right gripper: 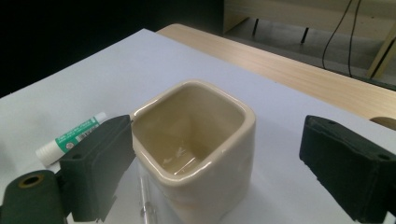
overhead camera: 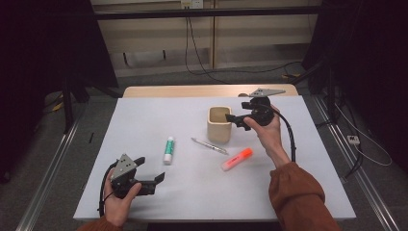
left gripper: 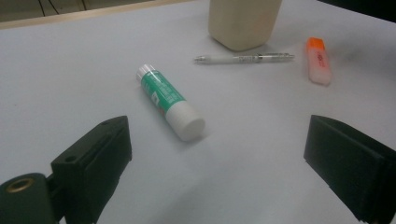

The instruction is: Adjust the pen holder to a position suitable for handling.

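A cream square cup [overhead camera: 219, 124] stands upright at the middle back of the white table top [overhead camera: 144, 120]. My right gripper [overhead camera: 237, 121] hovers just right of the cup's rim, open, nothing between its pads. In the right gripper view the cup [right gripper: 196, 140] sits between and beyond the wide jaws of that gripper [right gripper: 217, 140], its glossy inside bare. A green and white glue stick [overhead camera: 168, 149], a slim pen [overhead camera: 209, 146] and an orange highlighter [overhead camera: 236, 159] lie in front of the cup. My left gripper [overhead camera: 151, 168] rests open at the front left, facing the glue stick [left gripper: 170, 101].
The white top lies on a wooden table whose bare strip [overhead camera: 192, 90] shows at the back. Metal rails [overhead camera: 53, 163] run along both sides on the floor. In the left gripper view the pen [left gripper: 243, 58] and highlighter [left gripper: 318, 60] lie near the cup [left gripper: 243, 21].
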Demonstrator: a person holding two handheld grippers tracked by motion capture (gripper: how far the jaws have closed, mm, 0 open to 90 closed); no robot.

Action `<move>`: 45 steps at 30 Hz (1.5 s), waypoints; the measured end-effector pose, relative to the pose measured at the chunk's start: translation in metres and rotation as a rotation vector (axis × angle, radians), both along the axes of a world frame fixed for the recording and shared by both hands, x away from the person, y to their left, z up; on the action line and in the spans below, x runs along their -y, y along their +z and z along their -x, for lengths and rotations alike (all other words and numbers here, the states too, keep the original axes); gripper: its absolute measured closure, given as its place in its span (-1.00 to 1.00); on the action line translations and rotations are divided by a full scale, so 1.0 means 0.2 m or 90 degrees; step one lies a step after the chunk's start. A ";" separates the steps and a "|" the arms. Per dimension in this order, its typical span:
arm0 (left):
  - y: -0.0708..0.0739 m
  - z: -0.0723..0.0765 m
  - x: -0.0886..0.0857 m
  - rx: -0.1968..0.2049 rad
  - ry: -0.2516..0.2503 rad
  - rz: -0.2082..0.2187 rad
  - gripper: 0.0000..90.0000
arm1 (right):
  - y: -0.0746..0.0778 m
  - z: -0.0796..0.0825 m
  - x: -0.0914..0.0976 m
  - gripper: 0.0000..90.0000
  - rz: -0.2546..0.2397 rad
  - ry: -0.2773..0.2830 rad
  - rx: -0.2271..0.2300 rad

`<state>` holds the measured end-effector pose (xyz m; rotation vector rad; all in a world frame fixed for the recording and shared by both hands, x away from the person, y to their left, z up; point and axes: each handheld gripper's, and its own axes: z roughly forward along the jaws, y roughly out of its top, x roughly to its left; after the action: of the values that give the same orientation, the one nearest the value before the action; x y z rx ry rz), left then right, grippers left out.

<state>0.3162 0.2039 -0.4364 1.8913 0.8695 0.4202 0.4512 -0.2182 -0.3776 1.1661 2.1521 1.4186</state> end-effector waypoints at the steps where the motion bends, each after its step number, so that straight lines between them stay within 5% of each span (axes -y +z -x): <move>1: 0.00 0.00 0.00 0.000 -0.001 -0.001 -0.83 | -0.01 0.01 0.01 -0.80 -0.007 -0.003 0.000; 24: -0.01 0.00 -0.01 0.000 0.006 0.000 -0.83 | -0.16 0.31 0.08 -0.85 0.044 -0.090 0.028; 45: 0.00 0.01 -0.01 0.007 0.011 -0.002 -0.83 | -0.25 0.57 0.18 -0.85 0.060 -0.102 0.041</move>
<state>0.3150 0.2065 -0.4356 1.8845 0.8787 0.4416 0.3371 -0.2550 -0.4276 1.2102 2.0098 1.2568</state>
